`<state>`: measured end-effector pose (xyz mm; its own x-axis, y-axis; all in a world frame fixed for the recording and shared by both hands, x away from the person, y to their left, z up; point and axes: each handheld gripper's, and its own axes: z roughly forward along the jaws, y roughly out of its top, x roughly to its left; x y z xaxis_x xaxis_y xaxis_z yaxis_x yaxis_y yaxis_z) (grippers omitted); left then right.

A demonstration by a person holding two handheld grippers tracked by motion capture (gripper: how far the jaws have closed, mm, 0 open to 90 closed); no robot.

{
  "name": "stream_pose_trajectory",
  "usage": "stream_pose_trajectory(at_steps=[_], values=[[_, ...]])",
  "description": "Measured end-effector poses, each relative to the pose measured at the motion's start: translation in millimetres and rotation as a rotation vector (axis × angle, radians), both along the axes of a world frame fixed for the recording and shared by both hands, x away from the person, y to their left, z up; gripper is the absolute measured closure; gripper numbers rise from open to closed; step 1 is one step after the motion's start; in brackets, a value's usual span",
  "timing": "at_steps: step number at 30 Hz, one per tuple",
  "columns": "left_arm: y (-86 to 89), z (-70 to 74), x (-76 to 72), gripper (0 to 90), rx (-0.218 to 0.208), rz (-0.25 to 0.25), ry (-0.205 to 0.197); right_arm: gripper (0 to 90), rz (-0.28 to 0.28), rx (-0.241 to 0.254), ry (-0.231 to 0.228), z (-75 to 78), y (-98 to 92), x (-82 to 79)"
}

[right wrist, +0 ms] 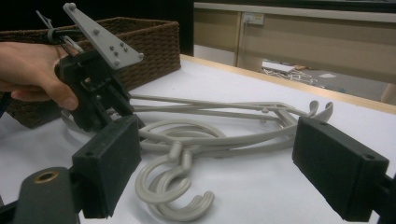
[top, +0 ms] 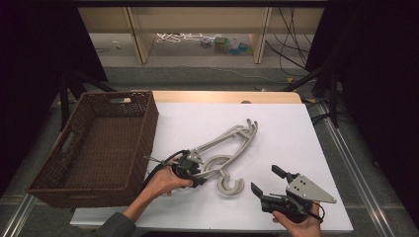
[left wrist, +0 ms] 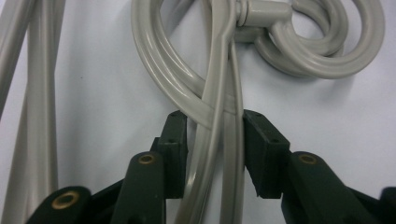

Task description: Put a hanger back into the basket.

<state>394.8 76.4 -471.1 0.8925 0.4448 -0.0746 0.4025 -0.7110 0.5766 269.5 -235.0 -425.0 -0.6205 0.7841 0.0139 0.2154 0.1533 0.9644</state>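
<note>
Left gripper [left wrist: 210, 140], jaws narrowed around grey plastic hangers [top: 232, 143] at frame centre, must clamp firmly before lifting.

So that's two hand-held grippers, left [top: 200, 174] and right [top: 263, 180], one wicker basket [top: 94, 148], and a small pile of grey hangers [top: 232, 143], exact number hard to tell.

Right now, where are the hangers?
In the high view, the hangers lie mid-table, right of the basket, between the left gripper and right gripper.
</note>
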Motion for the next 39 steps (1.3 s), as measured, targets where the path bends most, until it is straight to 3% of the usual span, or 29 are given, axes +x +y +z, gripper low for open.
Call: stream_pose_trajectory(at_steps=[7,8,9,13,14,15,16,17,19,20,22,23,29,31,39], values=[[-0.1,2.9,-0.2,76.2,0.011,-0.016,-0.021,16.6,0.001,0.013,0.002,-0.2,-0.1,0.8],[0.7,3.8,0.2,77.6,0.005,-0.020,-0.010,16.5,0.003,0.020,-0.004,-0.8,0.4,1.5],[1.1,3.8,0.2,78.0,-0.002,-0.020,-0.007,16.6,-0.004,-0.005,0.010,0.2,-0.9,0.4],[0.3,6.2,-2.3,78.7,0.002,-0.028,-0.020,16.6,-0.003,0.005,0.000,-0.1,-0.9,1.4],[-0.8,6.2,-3.8,78.8,-0.024,-0.014,-0.017,16.6,-0.003,0.005,0.001,-0.2,-0.9,1.5],[0.0,8.8,-3.0,79.0,-0.003,-0.033,-0.020,16.6,-0.002,0.003,0.005,-0.4,-1.0,1.5],[-1.2,9.5,-4.5,79.0,-0.022,-0.016,-0.023,16.6,-0.002,0.003,0.003,-0.6,-1.3,1.7],[0.1,12.1,-3.7,79.1,-0.003,-0.039,-0.033,16.6,-0.004,0.005,0.003,-0.5,-1.5,1.6],[-0.9,13.2,-5.6,79.7,-0.034,-0.029,-0.019,16.6,-0.006,0.001,0.004,0.0,-2.3,1.8],[0.5,14.8,-4.6,79.6,-0.020,-0.040,-0.014,16.7,-0.001,0.004,0.008,-0.4,-2.1,2.1],[0.6,16.7,-5.1,79.8,-0.033,-0.036,-0.014,16.7,0.000,0.015,0.003,-1.6,-1.5,2.9],[-0.4,17.2,-6.5,79.8,-0.052,-0.027,-0.007,16.7,-0.006,-0.006,0.006,-0.3,-3.1,2.2],[0.4,28.7,-9.5,80.5,-0.099,-0.029,-0.005,16.9,-0.009,-0.003,0.010,0.2,-3.4,1.8],[2.2,32.9,-10.1,80.5,-0.136,-0.016,-0.004,17.2,-0.001,0.025,-0.011,-0.2,-2.8,2.9],[20.4,52.7,-8.3,81.0,-0.291,0.080,-0.010,17.4,-0.008,0.010,0.000,1.7,-7.5,1.0]])
